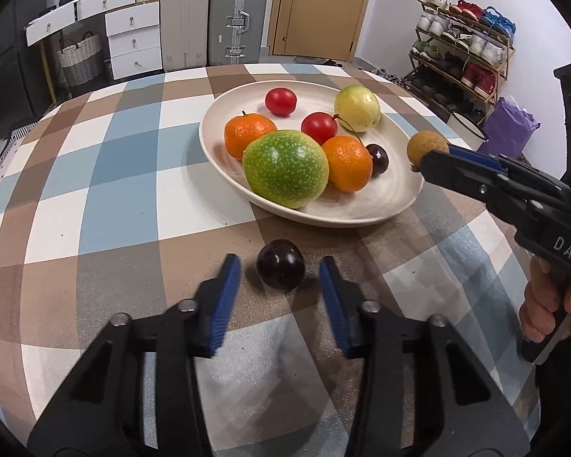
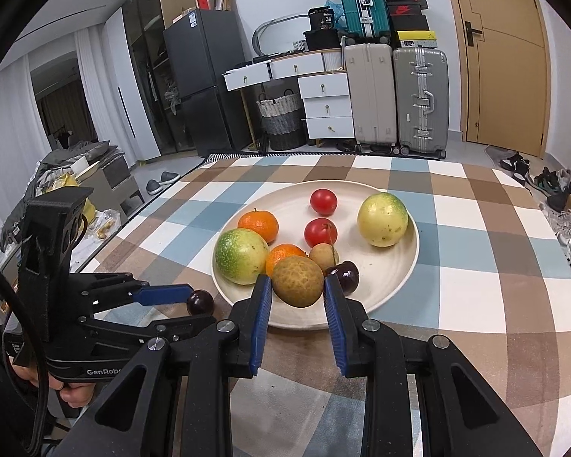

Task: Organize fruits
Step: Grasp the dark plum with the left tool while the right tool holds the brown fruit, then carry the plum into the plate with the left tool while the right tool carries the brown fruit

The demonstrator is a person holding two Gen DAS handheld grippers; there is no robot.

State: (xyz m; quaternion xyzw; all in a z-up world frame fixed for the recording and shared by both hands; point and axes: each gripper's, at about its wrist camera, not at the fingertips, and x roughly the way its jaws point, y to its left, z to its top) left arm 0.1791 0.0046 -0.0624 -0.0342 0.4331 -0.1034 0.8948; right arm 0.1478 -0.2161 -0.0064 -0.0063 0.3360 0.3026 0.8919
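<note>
A lived-in home: a shoe rack (image 1: 462, 43), suitcases (image 2: 420, 101), a fridge (image 2: 205, 80) and a checked-cloth dining table (image 2: 476, 236).

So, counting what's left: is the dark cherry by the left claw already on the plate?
No, the cherry lies on the tablecloth, short of the plate.

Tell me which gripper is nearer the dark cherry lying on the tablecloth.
Left. The left gripper has its fingers on either side of the dark cherry; the right gripper holds a brown longan over the plate.
</note>
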